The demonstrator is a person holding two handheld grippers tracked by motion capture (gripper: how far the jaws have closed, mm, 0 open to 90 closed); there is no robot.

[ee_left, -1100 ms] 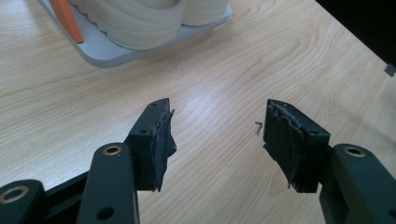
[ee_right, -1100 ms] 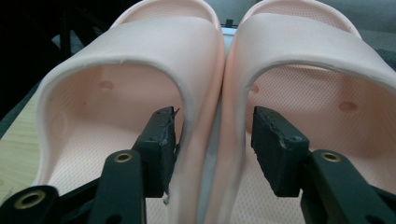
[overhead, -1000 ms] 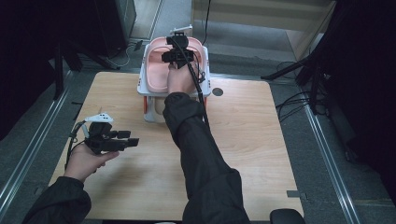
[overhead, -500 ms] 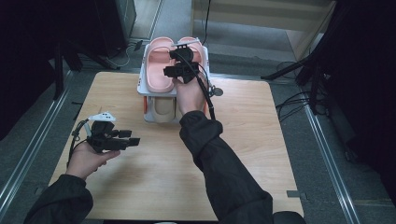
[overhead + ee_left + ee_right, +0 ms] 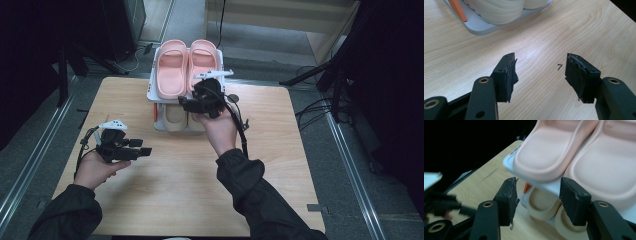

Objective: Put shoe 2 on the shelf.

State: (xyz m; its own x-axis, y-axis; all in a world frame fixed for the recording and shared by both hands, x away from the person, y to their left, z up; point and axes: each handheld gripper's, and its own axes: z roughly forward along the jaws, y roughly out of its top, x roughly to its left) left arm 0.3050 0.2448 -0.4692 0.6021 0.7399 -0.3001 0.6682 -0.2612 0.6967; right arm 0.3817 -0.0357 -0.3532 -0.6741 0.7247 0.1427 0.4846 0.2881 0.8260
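While both claws gape empty, risks run so:
right claw: just before rack, may nudge it.
pink slippers: atop rack, could slide.
left claw: apart, well clear.

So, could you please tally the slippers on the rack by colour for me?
Pink slippers, top shelf: 2, one beside the other
Cream slippers, lower shelf: 2, one beside the other
Total: 4 slippers on the white rack
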